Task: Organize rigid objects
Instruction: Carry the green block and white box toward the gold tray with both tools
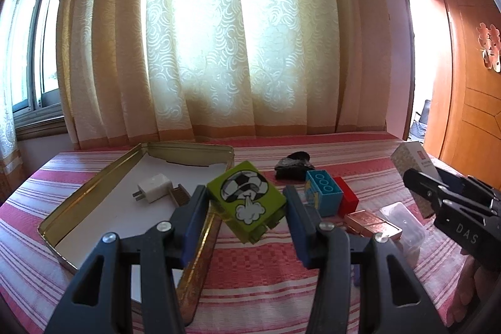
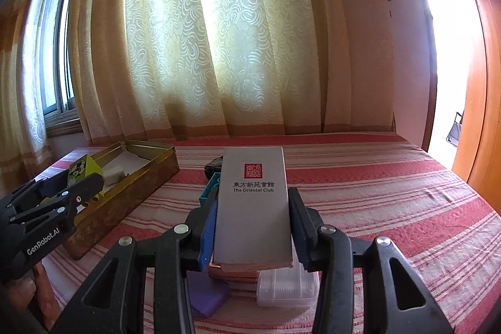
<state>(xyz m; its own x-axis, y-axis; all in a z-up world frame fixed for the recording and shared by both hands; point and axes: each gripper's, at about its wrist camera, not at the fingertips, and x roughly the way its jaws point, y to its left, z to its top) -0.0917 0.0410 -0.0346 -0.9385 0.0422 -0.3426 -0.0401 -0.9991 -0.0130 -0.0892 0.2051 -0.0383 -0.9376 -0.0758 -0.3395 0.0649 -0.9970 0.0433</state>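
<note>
On the striped bedspread (image 1: 256,277), the open gold tin (image 1: 78,196) lies toward the left edge, its white floor carrying a white plug adapter (image 1: 153,187) and, just beside it, a small ridged brown piece (image 1: 180,194) half hidden behind a gripper finger. The left gripper (image 1: 245,208) has its jaws closed on the green football block (image 1: 247,199), which hangs tilted over the tin's right rim; the tin's near wall stands directly under the block and between it and the tin's floor. To the right of that block, toward the middle of the bedspread, sit a dark crumpled lump (image 1: 294,166), hard to identify, then a blue studded brick (image 1: 322,191) touching a red brick (image 1: 349,199). Nearer the front lie a copper-coloured case (image 1: 372,224) and a clear plastic box (image 1: 404,221), side by side. In the right wrist view a purple block (image 2: 208,296) shows beside these, mostly covered by the gripper frame.

Farther right, the right gripper (image 2: 253,218) clamps a grey box printed "The Oriental Club" (image 2: 253,202), held flat above the copper case and clear box, which it largely hides. The blue brick peeks out only at the box's left edge. In the left wrist view the same box is cut off by the right gripper's black frame, and a blurred bit of the person's hand appears to show at the lower right border. A patterned curtain (image 1: 219,36) hangs behind the bed's far edge.
</note>
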